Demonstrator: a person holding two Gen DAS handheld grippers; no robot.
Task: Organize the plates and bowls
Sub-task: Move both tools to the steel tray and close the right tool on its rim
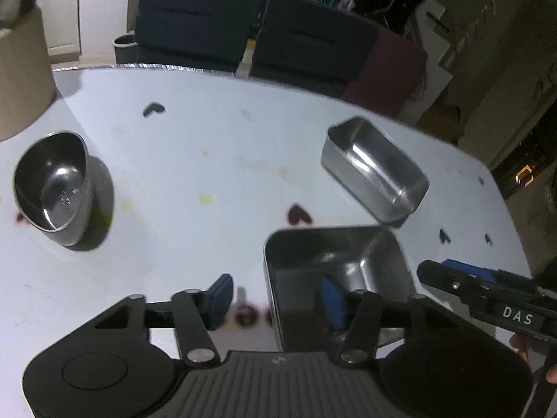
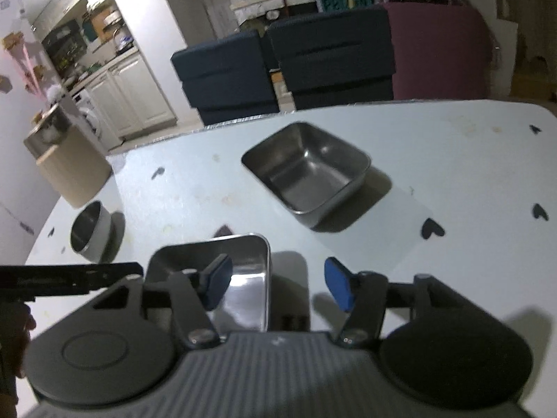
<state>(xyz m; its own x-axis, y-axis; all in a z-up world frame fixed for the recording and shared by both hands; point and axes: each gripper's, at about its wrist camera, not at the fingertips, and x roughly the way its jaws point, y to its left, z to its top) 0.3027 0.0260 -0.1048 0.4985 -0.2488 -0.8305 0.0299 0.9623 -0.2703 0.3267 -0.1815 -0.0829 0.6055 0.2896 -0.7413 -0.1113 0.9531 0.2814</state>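
Note:
Three steel dishes stand on a white table (image 1: 209, 160). A near square dish (image 1: 334, 278) sits right in front of both grippers; it also shows in the right wrist view (image 2: 243, 278). My left gripper (image 1: 276, 297) is open, its jaws astride the dish's left wall. My right gripper (image 2: 278, 284) is open, astride the dish's right wall. A second square dish (image 1: 376, 170) stands farther back, also in the right wrist view (image 2: 308, 170). A round steel bowl (image 1: 52, 188) stands at the left, also in the right wrist view (image 2: 90, 231).
A beige container (image 2: 69, 170) stands at the table's far left edge. Two dark blue chairs (image 2: 285, 66) and a maroon seat (image 2: 438, 52) stand behind the table. Small heart stickers (image 2: 431, 228) dot the tabletop. The right gripper's body (image 1: 487, 296) shows in the left wrist view.

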